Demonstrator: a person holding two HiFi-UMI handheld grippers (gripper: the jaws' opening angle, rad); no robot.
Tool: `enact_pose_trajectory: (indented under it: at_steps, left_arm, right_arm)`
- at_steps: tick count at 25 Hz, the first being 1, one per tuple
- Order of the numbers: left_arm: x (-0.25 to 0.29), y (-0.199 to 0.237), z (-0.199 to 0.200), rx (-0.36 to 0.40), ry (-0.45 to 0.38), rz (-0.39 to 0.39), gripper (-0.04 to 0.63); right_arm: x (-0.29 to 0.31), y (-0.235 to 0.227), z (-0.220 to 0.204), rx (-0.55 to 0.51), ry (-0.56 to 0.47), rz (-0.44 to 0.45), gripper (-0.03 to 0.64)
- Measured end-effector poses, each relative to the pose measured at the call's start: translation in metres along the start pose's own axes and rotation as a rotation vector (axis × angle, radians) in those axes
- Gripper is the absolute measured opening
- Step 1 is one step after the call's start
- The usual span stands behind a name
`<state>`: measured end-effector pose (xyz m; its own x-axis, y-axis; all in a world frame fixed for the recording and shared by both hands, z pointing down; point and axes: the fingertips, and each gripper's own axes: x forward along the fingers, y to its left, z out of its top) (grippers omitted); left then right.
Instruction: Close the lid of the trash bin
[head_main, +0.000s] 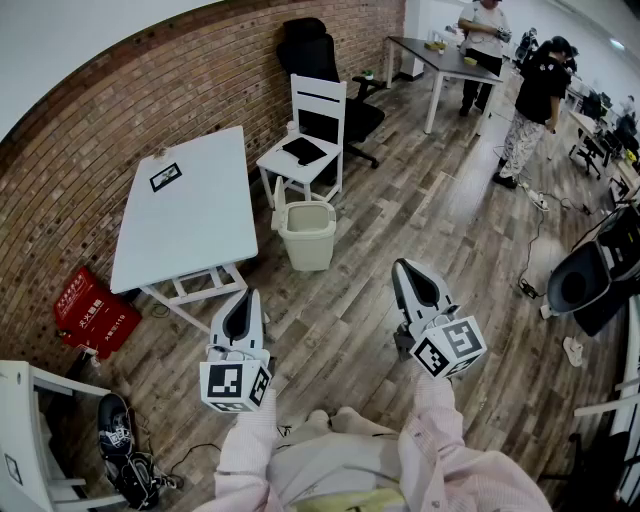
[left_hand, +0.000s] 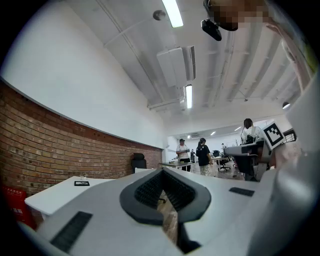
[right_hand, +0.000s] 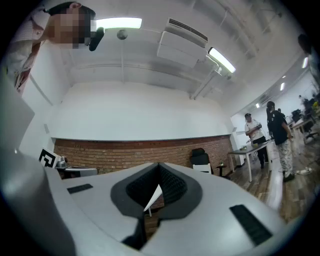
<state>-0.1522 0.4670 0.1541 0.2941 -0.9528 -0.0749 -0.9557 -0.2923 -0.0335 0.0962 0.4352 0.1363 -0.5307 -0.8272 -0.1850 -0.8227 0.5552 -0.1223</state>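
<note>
The trash bin (head_main: 306, 235) is seen standing on the wooden floor (head_main: 420, 190) with its top open, just beside the legs of the white chair (head_main: 318, 115) and near the end of the white table (head_main: 190, 200). The left gripper (head_main: 244, 298) and the right gripper (head_main: 405, 266) are held side by side above the floor, well apart from the bin. In each gripper's own view the jaws are shown brought together at the tips, with nothing caught between them
</note>
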Motion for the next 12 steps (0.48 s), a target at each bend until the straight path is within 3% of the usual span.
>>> enact_pose_trajectory:
  at_steps: [10,12]
  left_arm:
    - [0.005,-0.021,-0.008,-0.011,0.016,-0.019,-0.008]
    - [0.007,-0.025,-0.009,-0.021,0.012,-0.019,0.043]
  right_arm:
    - [-0.009,-0.008,-0.006,0.013,0.014,0.006,0.003]
    - [-0.010,-0.011,-0.007,0.007,0.020,0.013,0.003]
